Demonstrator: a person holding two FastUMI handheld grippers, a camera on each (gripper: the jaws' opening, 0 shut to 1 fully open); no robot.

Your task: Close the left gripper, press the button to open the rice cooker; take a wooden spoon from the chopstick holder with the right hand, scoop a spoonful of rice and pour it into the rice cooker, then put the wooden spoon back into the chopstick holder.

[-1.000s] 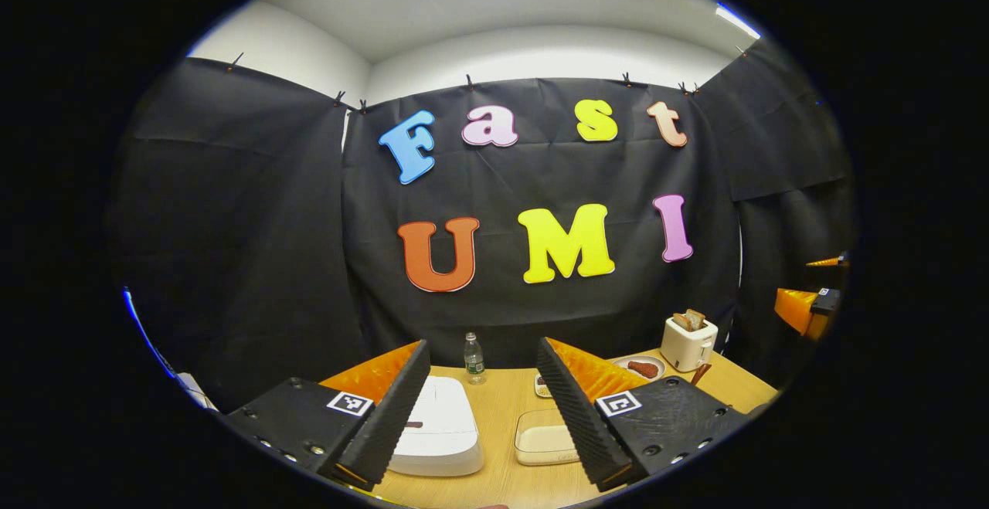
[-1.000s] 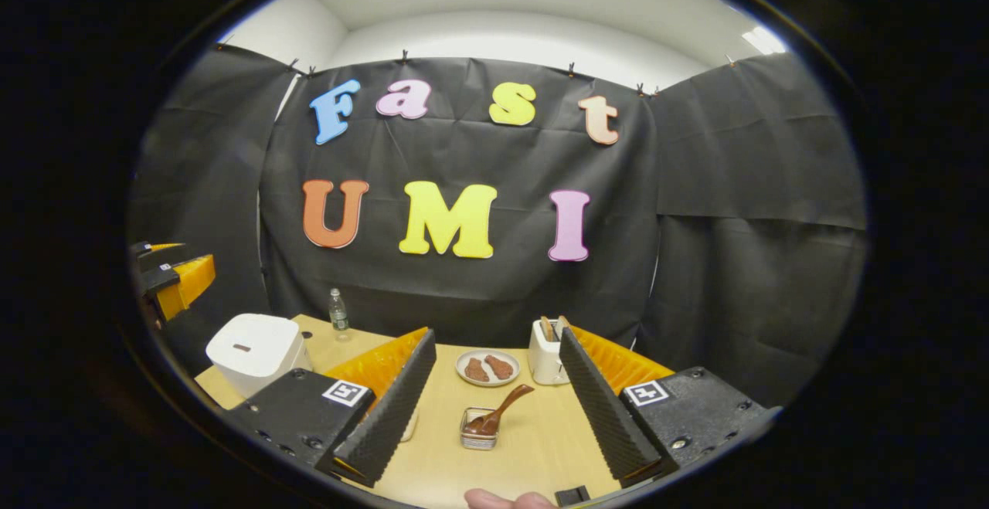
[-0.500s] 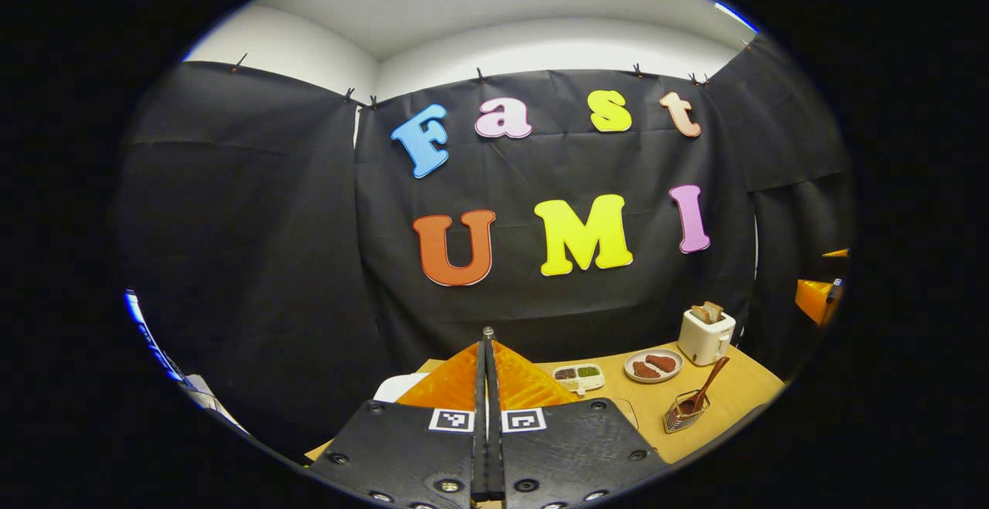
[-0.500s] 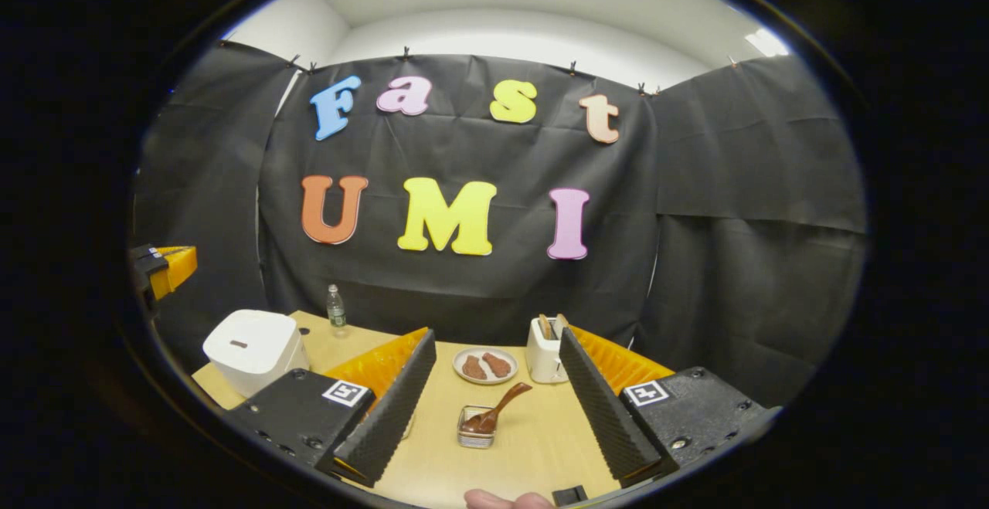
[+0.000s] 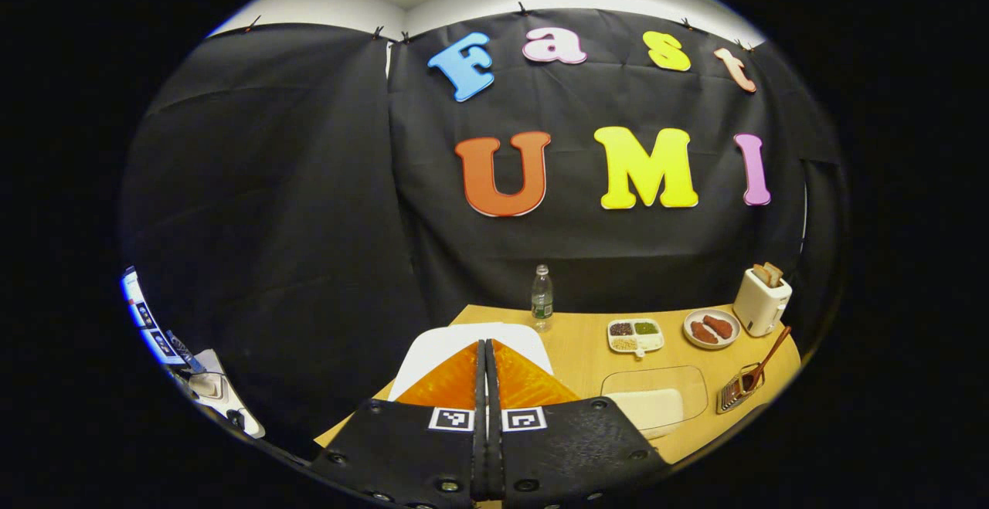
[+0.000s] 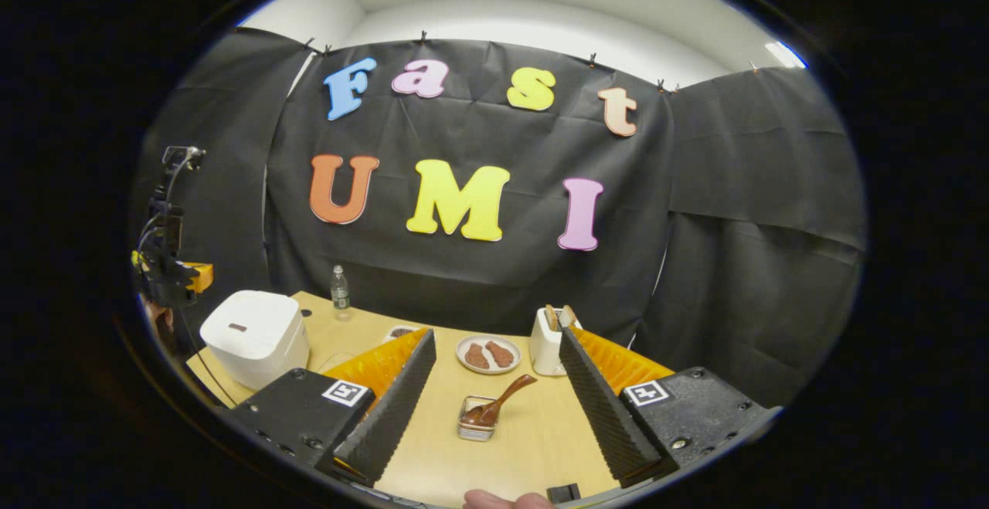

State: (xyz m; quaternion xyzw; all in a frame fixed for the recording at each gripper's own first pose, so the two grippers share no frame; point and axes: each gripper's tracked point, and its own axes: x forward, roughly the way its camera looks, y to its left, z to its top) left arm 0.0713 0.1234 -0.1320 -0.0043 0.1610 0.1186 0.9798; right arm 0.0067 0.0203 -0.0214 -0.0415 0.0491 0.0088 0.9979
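In the left gripper view my left gripper (image 5: 484,351) is shut with nothing between its fingers, hanging just above the white rice cooker (image 5: 433,347), whose lid is down. A clear dish of rice (image 5: 653,401) lies to the right of it. The wooden spoon (image 5: 761,362) leans in the chopstick holder (image 5: 730,397) at the far right. In the right gripper view my right gripper (image 6: 494,343) is open and empty, with the wooden spoon (image 6: 498,405) in the chopstick holder (image 6: 475,424) framed between its fingers, a little ahead. The rice cooker (image 6: 255,335) stands at the left, and the left gripper (image 6: 174,277) hovers beside it.
A water bottle (image 5: 542,308) stands at the back of the wooden table (image 5: 579,347). A small divided dish (image 5: 635,335), a plate with meat (image 5: 711,329) and a white toaster (image 5: 761,300) line the back right. A fingertip (image 6: 502,500) shows at the bottom of the right gripper view.
My left gripper went from open to shut, then tilted down and moved over the rice cooker. The right gripper has stayed open and shifted only slightly.
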